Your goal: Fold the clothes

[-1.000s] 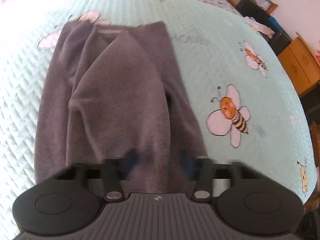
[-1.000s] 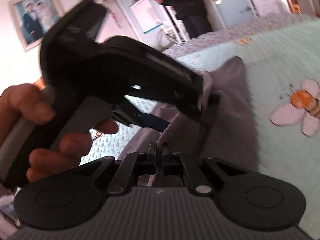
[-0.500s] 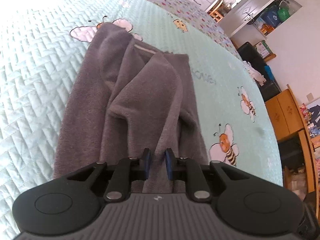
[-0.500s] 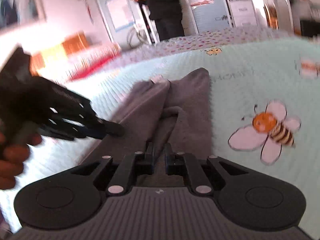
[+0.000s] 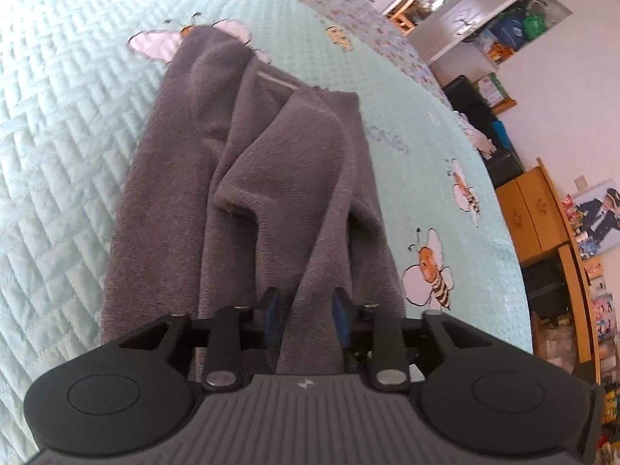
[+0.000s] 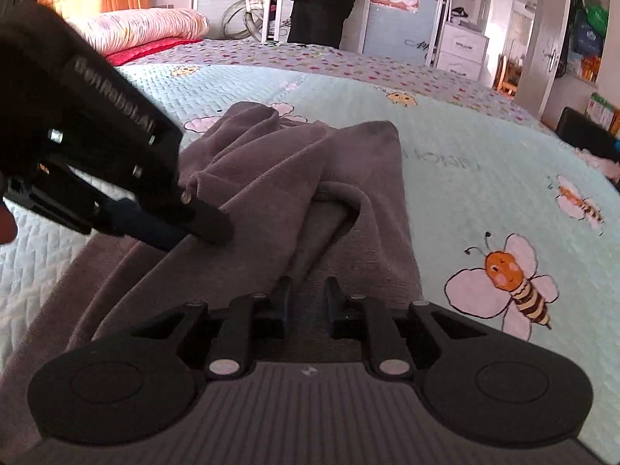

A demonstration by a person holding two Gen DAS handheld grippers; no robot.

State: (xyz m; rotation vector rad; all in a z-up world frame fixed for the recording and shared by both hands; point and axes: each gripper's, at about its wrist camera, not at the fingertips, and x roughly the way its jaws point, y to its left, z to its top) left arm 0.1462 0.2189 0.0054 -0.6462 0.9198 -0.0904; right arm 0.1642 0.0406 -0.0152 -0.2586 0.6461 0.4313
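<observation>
A grey fleece garment (image 5: 271,178) lies in long loose folds on the mint bee-print quilt (image 5: 69,155). My left gripper (image 5: 308,310) hovers at its near end. Its jaws are opening, and a ridge of the cloth runs between the blue pads (image 5: 273,312) without being pinched. In the right wrist view the same garment (image 6: 279,182) spreads ahead. My right gripper (image 6: 308,298) is low over its near edge, jaws opening a little, with cloth under the gap and not pressed. The left gripper (image 6: 186,232) shows at the left there, fingertips resting on a fold.
A person in dark clothes (image 6: 321,0) stands beyond the bed's far side. Rolled bedding (image 6: 147,27) lies at the far left by an orange headboard. Wooden cabinets (image 5: 531,213) and cluttered shelves line the bed's right side, and white drawers (image 6: 461,46) stand at the back.
Both grippers' jaws have spread apart, letting go of the cloth they pinched. The garment has settled onto the quilt. In the right view the left gripper has drawn away to the left.
</observation>
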